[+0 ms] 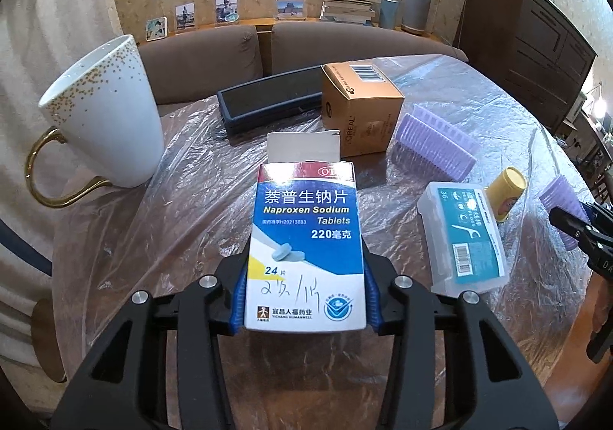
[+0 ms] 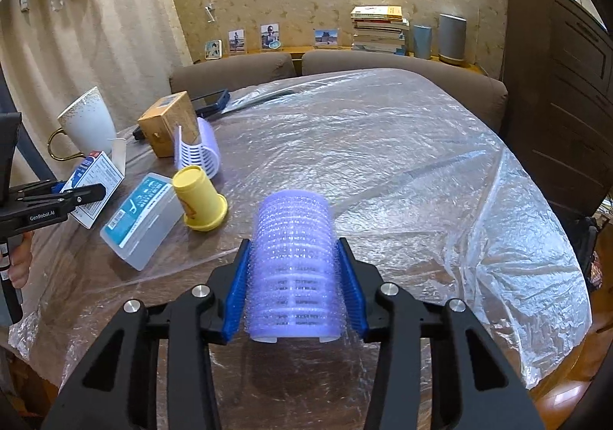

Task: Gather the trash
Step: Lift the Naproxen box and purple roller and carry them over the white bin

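Observation:
My left gripper (image 1: 306,296) is shut on a blue and white Naproxen tablet box (image 1: 306,238) with its top flap open, held above the plastic-covered table. The box also shows in the right wrist view (image 2: 94,177). My right gripper (image 2: 293,288) is shut on a purple hair roller (image 2: 293,261), held over the table's near side. The right gripper shows at the right edge of the left wrist view (image 1: 582,230). A second purple roller piece (image 1: 436,146) lies beside a gold L'Oreal box (image 1: 360,108).
A white mug with gold handle (image 1: 103,115) stands at the left. A dark tray (image 1: 268,100) lies at the back. A floss pick box (image 1: 465,238) and a yellow cap (image 1: 505,192) lie on the right. Brown chairs (image 2: 383,62) stand behind the table.

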Demonstrator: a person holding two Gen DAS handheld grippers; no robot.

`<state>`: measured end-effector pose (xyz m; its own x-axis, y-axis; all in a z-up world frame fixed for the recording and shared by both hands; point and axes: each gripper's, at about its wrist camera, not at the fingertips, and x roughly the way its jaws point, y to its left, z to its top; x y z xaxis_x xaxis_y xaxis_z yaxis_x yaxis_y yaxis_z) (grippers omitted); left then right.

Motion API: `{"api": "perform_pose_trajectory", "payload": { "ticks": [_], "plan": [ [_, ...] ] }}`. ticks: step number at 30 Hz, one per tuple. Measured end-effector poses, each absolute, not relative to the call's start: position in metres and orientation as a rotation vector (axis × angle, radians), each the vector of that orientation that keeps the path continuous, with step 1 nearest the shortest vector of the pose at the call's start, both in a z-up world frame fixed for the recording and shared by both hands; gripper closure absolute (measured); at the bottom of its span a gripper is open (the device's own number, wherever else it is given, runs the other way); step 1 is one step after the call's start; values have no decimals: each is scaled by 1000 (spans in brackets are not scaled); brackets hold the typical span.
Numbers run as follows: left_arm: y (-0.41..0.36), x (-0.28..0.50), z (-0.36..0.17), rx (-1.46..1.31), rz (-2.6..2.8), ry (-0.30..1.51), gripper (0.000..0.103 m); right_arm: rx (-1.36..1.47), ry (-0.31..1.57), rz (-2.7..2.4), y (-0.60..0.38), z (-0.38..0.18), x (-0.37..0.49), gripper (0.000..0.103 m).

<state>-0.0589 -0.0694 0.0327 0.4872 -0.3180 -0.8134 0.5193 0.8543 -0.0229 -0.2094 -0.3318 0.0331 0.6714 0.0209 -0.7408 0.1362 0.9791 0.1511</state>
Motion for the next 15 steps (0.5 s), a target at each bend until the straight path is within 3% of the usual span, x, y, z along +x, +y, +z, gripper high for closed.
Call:
{"api": "perform_pose_trajectory", "payload": {
  "ticks": [15],
  "plan": [
    [-61, -111, 49, 166, -479, 909, 56, 207, 838, 35, -319, 42, -224, 60]
  ]
}}
